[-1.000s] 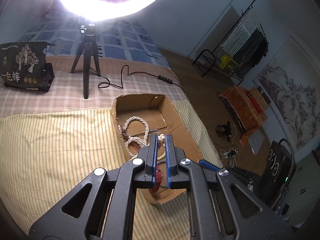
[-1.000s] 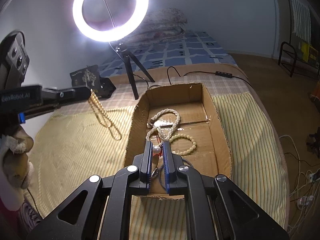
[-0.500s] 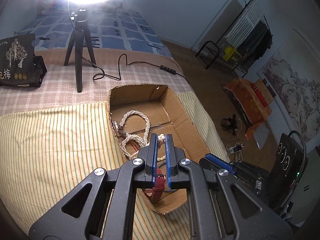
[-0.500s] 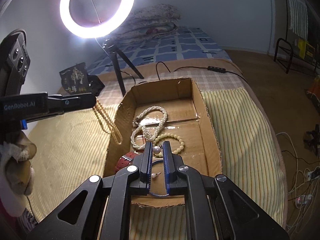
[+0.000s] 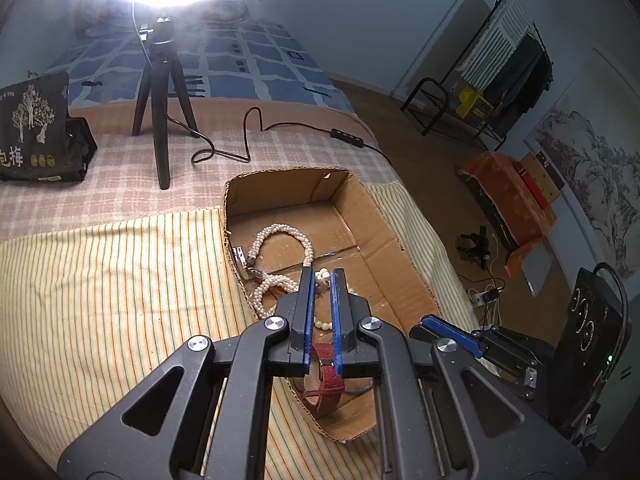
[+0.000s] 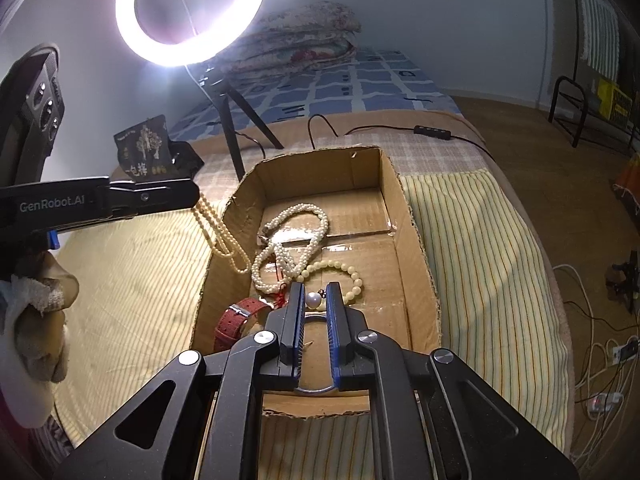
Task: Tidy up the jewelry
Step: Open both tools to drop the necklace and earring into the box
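An open cardboard box [image 6: 416, 264] [image 5: 404, 264] lies on the striped bedcover. In it are a white pearl necklace [image 6: 296, 224] [image 5: 280, 236], a cream bead bracelet [image 6: 352, 276], a red strap watch [image 6: 236, 320] [image 5: 328, 384] and a silver bangle [image 6: 316, 390]. My left gripper [image 5: 321, 276] [image 6: 192, 196] is shut on a cream bead necklace [image 6: 220, 232], which hangs over the box's left wall. My right gripper [image 6: 313, 292] is nearly closed above the box's near end, with a pearl earring [image 6: 313, 300] between its fingertips; its blue-tipped finger [image 5: 452, 332] shows in the left wrist view.
A lit ring light [image 6: 188, 12] on a black tripod [image 5: 160, 100] stands behind the box, its cable [image 5: 248, 140] trailing across the bed. A black printed bag [image 5: 36, 136] lies at the back left. Folded quilts [image 6: 296, 40] are further back. The floor drops off right.
My left gripper has carried the cream bead necklace rightward from over the bedcover to the box's left wall. My right gripper has drawn back toward the box's near end.
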The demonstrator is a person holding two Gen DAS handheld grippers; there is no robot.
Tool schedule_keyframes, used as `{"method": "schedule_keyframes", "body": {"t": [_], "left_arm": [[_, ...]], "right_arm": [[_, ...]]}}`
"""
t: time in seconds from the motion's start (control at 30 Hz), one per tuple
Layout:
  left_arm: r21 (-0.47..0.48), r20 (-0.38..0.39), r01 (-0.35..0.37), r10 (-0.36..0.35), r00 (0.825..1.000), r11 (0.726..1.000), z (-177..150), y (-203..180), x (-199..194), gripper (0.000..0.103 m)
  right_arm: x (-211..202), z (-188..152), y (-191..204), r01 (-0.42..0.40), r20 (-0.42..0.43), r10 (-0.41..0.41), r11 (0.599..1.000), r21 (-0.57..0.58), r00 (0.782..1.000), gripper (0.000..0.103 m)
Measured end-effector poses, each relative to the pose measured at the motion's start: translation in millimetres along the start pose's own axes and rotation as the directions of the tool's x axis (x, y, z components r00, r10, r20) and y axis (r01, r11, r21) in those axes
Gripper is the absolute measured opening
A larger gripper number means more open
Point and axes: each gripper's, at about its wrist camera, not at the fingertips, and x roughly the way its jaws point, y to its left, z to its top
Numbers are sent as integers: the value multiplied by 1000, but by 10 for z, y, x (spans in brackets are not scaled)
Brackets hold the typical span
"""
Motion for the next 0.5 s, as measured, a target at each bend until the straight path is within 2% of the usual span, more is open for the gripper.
{"method": "schedule_keyframes", "body": {"t": [0.1, 0.17, 0.2, 0.23, 0.3, 0.37, 0.43, 0.5], "left_arm": [[7, 6, -7, 7, 1000, 1000, 5, 3, -13, 5], [13, 4, -25, 25, 1000, 1000, 4, 4, -5, 5], [16, 2, -30, 30, 1000, 999, 0, 3, 3, 11], [19, 1, -32, 32, 1000, 999, -2, 2, 9, 18], [27, 11, -42, 42, 999, 999, -9, -8, 4, 50], [35, 37, -63, 62, 997, 997, -13, -22, -24, 60], [41, 46, -70, 69, 997, 997, -12, -33, -44, 62], [38, 46, -79, 77, 996, 996, -12, -29, -44, 71]], "right_arm": [[2, 1, 55, 5, 1, -5, 1000, -23, 1000, 9], [7, -3, 75, 14, 1, -14, 999, -34, 1000, 18], [6, -6, 82, 21, 3, -20, 999, -39, 1000, 30], [9, -10, 89, 26, 4, -26, 999, -42, 1000, 47], [-18, -19, 105, 46, 21, -45, 998, -51, 999, 62], [-39, -17, 121, 64, 33, -62, 996, -60, 997, 66], [-52, -11, 143, 100, 41, -98, 992, -70, 994, 71], [-62, -7, 156, 126, 47, -122, 989, -76, 991, 73]]}}
